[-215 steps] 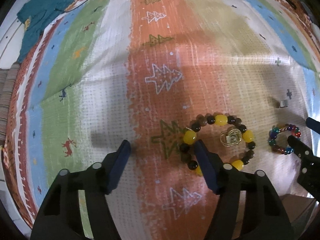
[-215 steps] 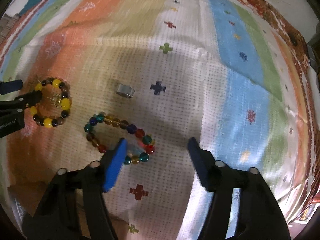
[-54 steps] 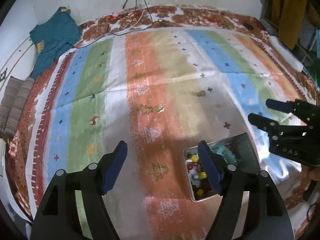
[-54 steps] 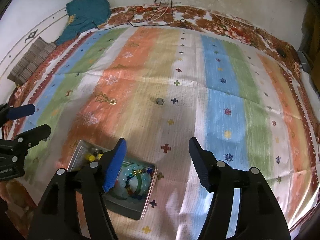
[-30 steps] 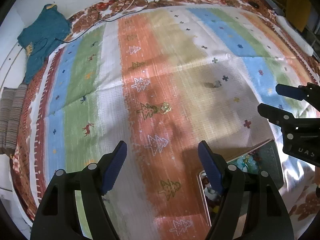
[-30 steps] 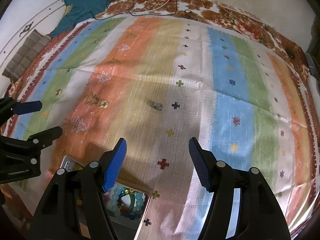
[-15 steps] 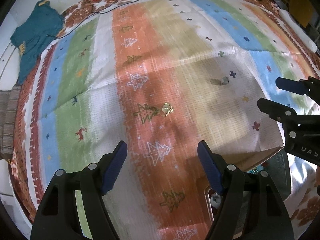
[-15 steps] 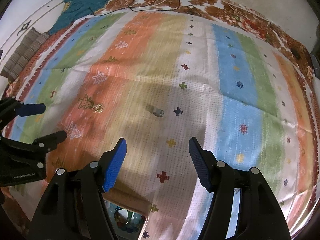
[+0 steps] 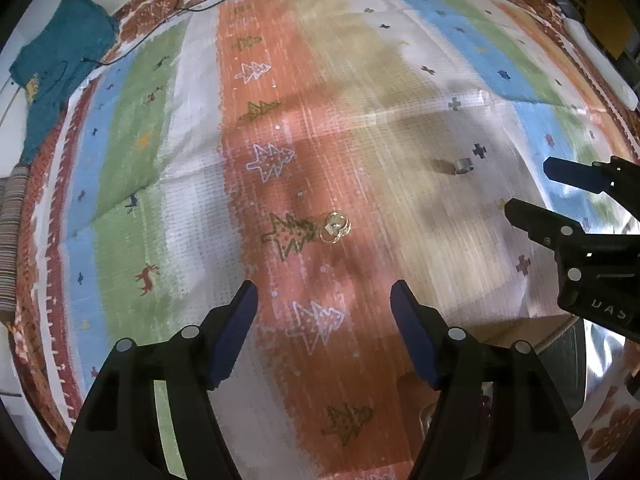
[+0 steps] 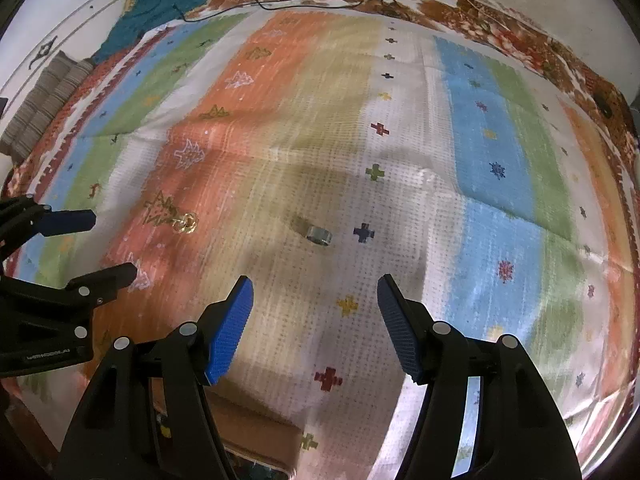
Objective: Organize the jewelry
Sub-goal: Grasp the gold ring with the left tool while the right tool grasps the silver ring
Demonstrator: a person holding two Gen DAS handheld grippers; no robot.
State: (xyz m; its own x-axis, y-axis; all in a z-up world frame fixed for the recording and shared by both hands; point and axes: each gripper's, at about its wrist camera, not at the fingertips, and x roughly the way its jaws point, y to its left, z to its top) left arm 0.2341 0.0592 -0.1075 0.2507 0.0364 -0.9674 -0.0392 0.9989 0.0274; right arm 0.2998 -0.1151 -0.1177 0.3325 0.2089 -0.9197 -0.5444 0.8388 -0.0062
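Striped mat (image 9: 132, 152) | gold ring cluster (image 9: 336, 227) | silver band (image 10: 319, 235) | both tongs wide, empty

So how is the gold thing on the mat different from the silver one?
The gold jewelry piece looks like a cluster of thin loops lying flat on the orange stripe, beside a tree pattern. The silver ring is one plain band, on the pale stripe near a dark cross. Both are small, lie loose on the striped mat, and neither is held.

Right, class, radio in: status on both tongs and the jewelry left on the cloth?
Left tongs open, empty. Right tongs open, empty. Gold piece and silver ring loose on cloth. Nothing in the way.
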